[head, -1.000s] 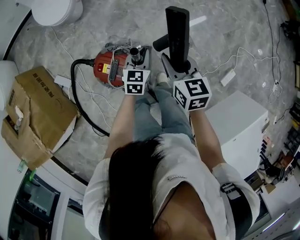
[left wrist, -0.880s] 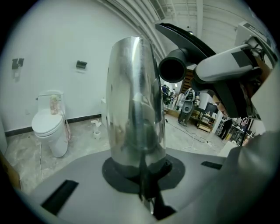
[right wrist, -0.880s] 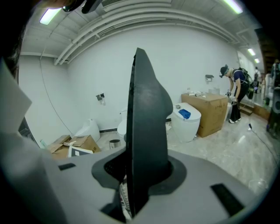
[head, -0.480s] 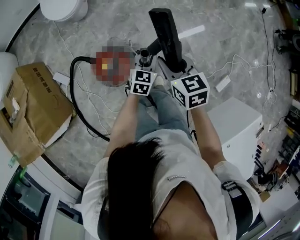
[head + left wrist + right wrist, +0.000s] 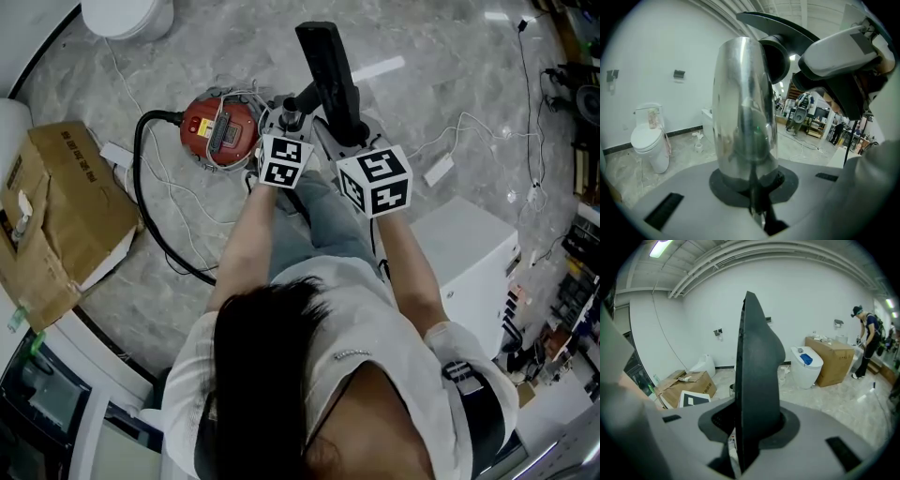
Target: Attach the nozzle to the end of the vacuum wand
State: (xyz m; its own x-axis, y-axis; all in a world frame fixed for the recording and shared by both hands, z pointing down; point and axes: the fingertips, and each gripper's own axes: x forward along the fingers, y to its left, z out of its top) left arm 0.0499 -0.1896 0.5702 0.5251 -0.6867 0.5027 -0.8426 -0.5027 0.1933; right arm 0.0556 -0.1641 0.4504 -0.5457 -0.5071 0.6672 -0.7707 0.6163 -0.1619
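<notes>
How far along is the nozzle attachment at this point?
Done: the left gripper is shut on the metal wand, and the right gripper grips the black nozzle. In hand: the nozzle's collar sits right beside the wand's tip, apparently not yet seated. Left: push the collar onto the tip.

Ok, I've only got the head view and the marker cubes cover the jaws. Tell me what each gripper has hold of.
Observer: The left gripper is shut on the shiny metal wand, which stands between its jaws.
Operator: Now the right one.
Observer: The right gripper is clamped on the black nozzle, edge-on to its camera.
Operator: Give me the nozzle's socket against the wand tip.
Observer: In the left gripper view the round socket sits beside the wand's top end; I can't tell if it is seated.
</notes>
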